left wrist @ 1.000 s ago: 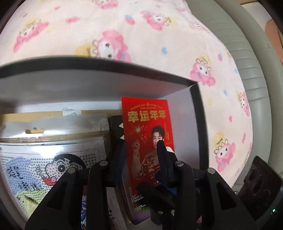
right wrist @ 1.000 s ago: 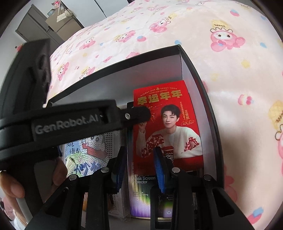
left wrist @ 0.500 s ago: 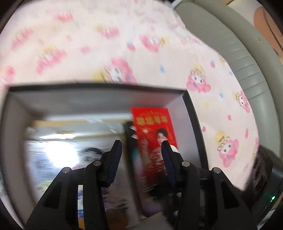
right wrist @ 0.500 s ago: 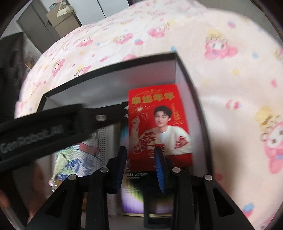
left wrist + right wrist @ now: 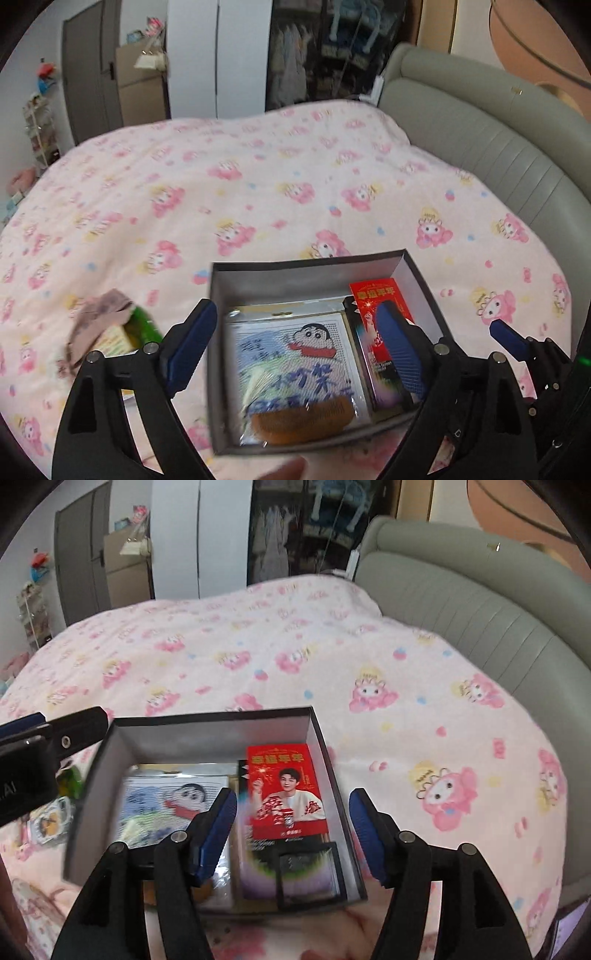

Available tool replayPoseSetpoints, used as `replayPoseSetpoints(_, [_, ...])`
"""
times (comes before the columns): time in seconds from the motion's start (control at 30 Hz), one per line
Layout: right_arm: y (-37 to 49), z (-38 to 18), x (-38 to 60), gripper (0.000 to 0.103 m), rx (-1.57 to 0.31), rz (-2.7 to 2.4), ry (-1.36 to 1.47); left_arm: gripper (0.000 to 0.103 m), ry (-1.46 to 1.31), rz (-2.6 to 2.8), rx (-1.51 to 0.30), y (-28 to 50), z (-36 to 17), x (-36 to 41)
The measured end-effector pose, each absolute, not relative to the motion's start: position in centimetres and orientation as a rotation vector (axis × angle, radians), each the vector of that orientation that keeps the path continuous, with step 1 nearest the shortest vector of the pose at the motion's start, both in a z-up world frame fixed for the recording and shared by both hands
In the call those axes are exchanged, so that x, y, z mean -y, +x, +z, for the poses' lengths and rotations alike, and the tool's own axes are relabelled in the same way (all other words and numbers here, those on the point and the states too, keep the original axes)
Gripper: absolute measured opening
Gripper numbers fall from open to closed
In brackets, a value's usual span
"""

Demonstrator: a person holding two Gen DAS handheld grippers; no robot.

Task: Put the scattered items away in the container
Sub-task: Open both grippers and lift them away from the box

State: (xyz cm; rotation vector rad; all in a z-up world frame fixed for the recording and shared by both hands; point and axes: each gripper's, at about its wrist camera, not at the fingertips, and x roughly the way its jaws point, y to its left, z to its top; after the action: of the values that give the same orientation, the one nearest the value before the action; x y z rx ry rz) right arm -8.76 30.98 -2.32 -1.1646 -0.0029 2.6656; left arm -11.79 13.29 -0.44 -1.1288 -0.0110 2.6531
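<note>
Pink cartoon-print bedspread [image 5: 258, 192] wide and bare beyond the box, grey padded headboard [image 5: 498, 147] along its right edge. Dark open cardboard box [image 5: 306, 271] near the front, room all round it. Left gripper [image 5: 295, 347] above it, jaws opening, nothing between; right gripper [image 5: 293, 830] likewise, jaws opening, empty. Inside: cartoon craft kit [image 5: 295, 354], brown comb [image 5: 303, 424], red printed packet [image 5: 286, 790] atop a screen-protector pack [image 5: 291, 875]. Only left view: crumpled beige cloth [image 5: 96, 325] and green-yellow item [image 5: 140, 325], outside the box, left
</note>
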Motion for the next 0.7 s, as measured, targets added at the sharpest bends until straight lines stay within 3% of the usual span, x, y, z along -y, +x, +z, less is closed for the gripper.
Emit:
replayPoseSetpoints(0.23, [-3.0, 0.3, -28.0, 0.065, -0.105, 2.782, -1.096, 0.1, -1.022, 2.702, 0.085, -4.2, 3.1, -8.5])
replayPoseSetpoints(0.7, [3.5, 1.6, -25.1, 0.066, -0.135, 2.838, -0.992, 0.102, -1.001, 2.735, 0.029, 3.4, 2.5, -5.5])
